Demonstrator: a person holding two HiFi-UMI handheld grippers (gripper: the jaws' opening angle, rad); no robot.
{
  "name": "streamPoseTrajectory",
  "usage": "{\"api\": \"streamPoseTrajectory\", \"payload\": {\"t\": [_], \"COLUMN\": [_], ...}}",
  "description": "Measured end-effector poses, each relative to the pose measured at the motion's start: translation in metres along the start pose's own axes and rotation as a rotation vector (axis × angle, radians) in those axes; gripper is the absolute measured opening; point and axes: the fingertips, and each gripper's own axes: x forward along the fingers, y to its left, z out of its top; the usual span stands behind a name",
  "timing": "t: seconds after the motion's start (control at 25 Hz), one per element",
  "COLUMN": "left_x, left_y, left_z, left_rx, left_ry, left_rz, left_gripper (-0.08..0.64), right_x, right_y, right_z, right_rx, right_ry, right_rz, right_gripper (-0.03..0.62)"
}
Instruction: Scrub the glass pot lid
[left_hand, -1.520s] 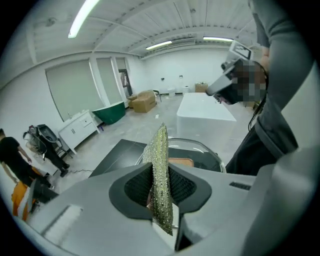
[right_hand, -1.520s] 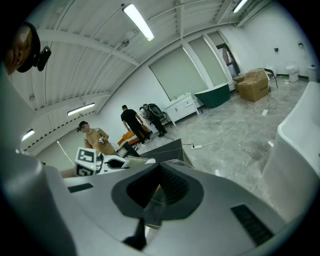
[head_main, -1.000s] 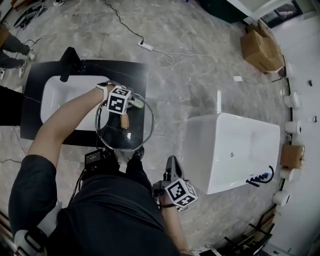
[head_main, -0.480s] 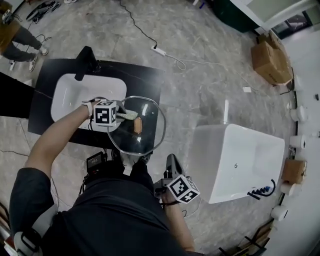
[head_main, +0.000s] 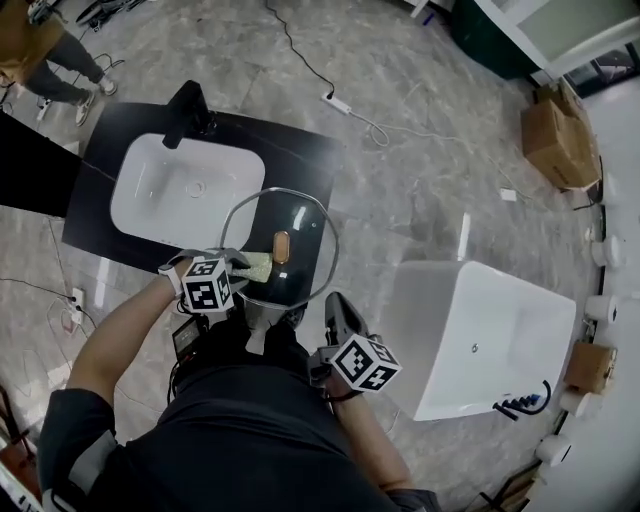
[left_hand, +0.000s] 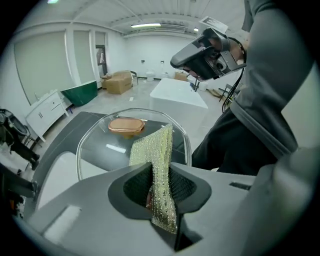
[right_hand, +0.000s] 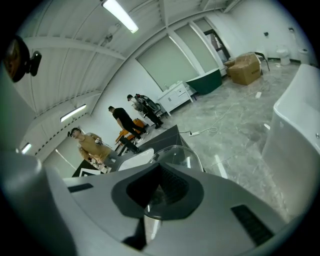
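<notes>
Reaches the bare left forearm (head_main: 120, 340) forward, wrist level, with the left gripper (head_main: 238, 270) pointing ahead and its marker cube turned upward. Clamps those jaws together on a scouring cloth (left_hand: 156, 150), gripped upright between the jaws and trailing out ahead of them. Holds the right arm (head_main: 360, 450) bent and close to the torso, with the right gripper (head_main: 333, 302) aimed forward. Pinches the rim of the glass pot lid (right_hand: 177, 155) between those jaws.

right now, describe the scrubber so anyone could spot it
At the near edge of the black sink counter is a round glass pot lid. Over it, clamped in the left gripper, is the scouring pad: yellow-green mesh, unlike the copper-coloured knob beside it.
</notes>
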Motion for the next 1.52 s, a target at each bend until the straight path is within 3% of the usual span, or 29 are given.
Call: {"api": "streamPoseTrajectory", "payload": {"t": [0.28, 0.44, 0.72, 0.96, 1.08, 1.2, 1.52], "left_x": [0.025, 0.049, 0.077, 0.025, -0.012, -0.049, -0.167], "left_y": [-0.051, -0.065, -0.087, -0.051, -0.04, -0.035, 0.004], "left_z": [0.025, 0.054, 0.12, 0.152, 0.153, 0.149, 0.141], "left_rx": [-0.088, -0.089, -0.079, -0.219, -0.306, -0.347, -0.475], "left_ry": [-0.009, 0.004, -0.037, -0.249, -0.372, -0.46, -0.719], "left_rz": [0.037, 0.074, 0.033, 0.15, 0.175, 0.21, 0.458], "left_gripper": [0.072, 0.072, 0.072, 0.072, 0.072, 0.072, 0.072], "right_x": [-0.004, -0.002, -0.023, -0.032, -0.028, -0.018, 0.007], "right_y": [-0.008, -0.018, -0.039, -0.052, -0.049, -0.036, 0.03], "right_z": [0.006, 0.012, 0.036, 0.054, 0.058, 0.061, 0.072], "right_rx": [-0.104, -0.126, -0.13, -0.125, -0.126, -0.133, -0.176], "right_ry": [0.034, 0.043, 0.012, -0.024, -0.029, -0.032, -0.057], "right_rz": [0.048, 0.072, 0.063, 0.05, 0.053, 0.073, 0.153], "right_gripper": [0.006, 0.006, 0.006, 0.006, 0.006, 0.006, 0.006]}}
